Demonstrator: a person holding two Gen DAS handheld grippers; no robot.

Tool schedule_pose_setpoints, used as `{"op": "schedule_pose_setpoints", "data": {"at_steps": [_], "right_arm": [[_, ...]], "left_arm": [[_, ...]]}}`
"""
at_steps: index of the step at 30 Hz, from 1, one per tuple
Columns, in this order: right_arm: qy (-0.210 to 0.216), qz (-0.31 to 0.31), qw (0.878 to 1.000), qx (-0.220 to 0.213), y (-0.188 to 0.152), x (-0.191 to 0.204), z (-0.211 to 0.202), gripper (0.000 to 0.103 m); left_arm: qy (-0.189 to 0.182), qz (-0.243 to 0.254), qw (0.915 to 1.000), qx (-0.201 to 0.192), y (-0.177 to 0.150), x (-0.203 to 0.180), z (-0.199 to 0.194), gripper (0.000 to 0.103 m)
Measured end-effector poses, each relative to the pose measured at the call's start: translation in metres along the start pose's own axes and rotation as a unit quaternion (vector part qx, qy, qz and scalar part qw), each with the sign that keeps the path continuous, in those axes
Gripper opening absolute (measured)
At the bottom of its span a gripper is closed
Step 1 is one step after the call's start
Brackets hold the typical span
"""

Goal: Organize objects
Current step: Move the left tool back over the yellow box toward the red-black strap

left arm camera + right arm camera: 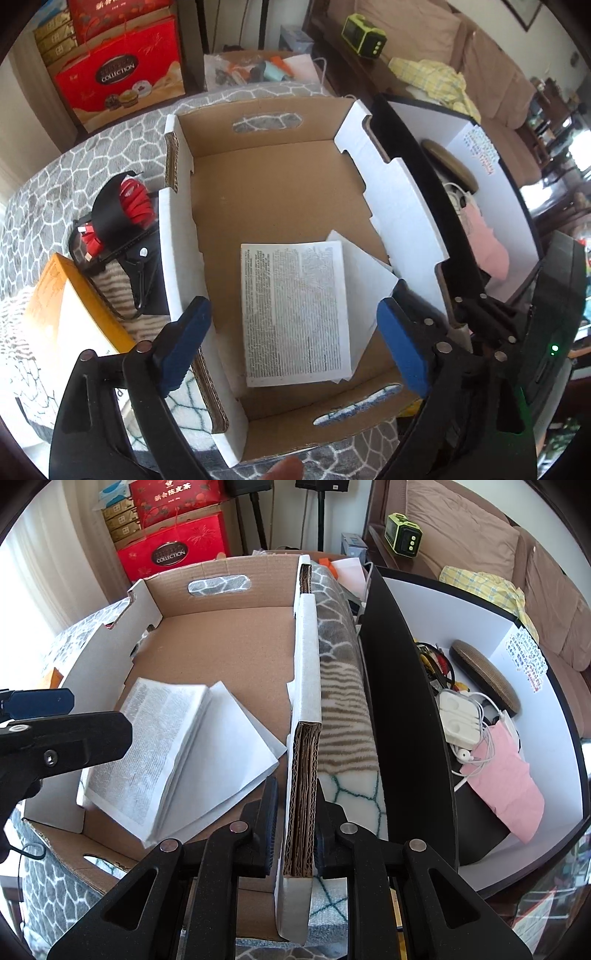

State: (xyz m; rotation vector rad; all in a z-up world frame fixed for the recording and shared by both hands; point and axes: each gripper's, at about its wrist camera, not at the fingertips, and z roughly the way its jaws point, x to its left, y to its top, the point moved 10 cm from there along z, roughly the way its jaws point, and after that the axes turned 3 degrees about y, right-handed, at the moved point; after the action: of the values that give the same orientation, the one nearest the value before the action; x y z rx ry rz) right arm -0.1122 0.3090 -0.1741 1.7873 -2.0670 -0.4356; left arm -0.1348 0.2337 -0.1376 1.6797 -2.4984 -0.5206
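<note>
A shallow cardboard box [269, 184] sits on a patterned blanket; it also shows in the right wrist view [229, 635]. Printed paper sheets [295, 310] lie on its floor, also seen from the right wrist [177, 753]. My left gripper [291, 343] is open and empty, hovering over the sheets inside the box. My right gripper [297, 834] is shut on the box's right wall [301, 805], one finger on each side. The left gripper also appears in the right wrist view [62, 731], at the left over the box.
A black-and-white bin [406, 709] right of the box holds chargers, cables, a pink packet [506, 786] and a gold case. Left of the box lie a red cable bundle [129, 206] and an orange-edged box [62, 310]. Red gift boxes [122, 77] stand behind; a sofa is at right.
</note>
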Motion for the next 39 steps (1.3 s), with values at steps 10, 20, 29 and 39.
{"op": "schedule_pose_setpoints", "data": {"at_steps": [10, 20, 29, 39], "right_arm": [[0.0, 0.0, 1.0, 0.0, -0.001, 0.0, -0.001, 0.017], [-0.001, -0.001, 1.0, 0.0, 0.0, 0.001, -0.001, 0.017], [-0.001, -0.001, 1.0, 0.0, 0.0, 0.001, -0.001, 0.017], [-0.001, -0.001, 1.0, 0.0, 0.0, 0.001, -0.001, 0.017]], "left_arm": [[0.001, 0.005, 0.9981, -0.061, 0.009, 0.023, -0.041, 0.09], [0.061, -0.026, 0.9939, -0.088, 0.006, 0.109, -0.068, 0.09], [0.081, -0.069, 0.9912, -0.078, -0.015, 0.171, -0.068, 0.09], [0.085, -0.124, 0.9866, -0.063, -0.04, 0.231, -0.059, 0.09]]}}
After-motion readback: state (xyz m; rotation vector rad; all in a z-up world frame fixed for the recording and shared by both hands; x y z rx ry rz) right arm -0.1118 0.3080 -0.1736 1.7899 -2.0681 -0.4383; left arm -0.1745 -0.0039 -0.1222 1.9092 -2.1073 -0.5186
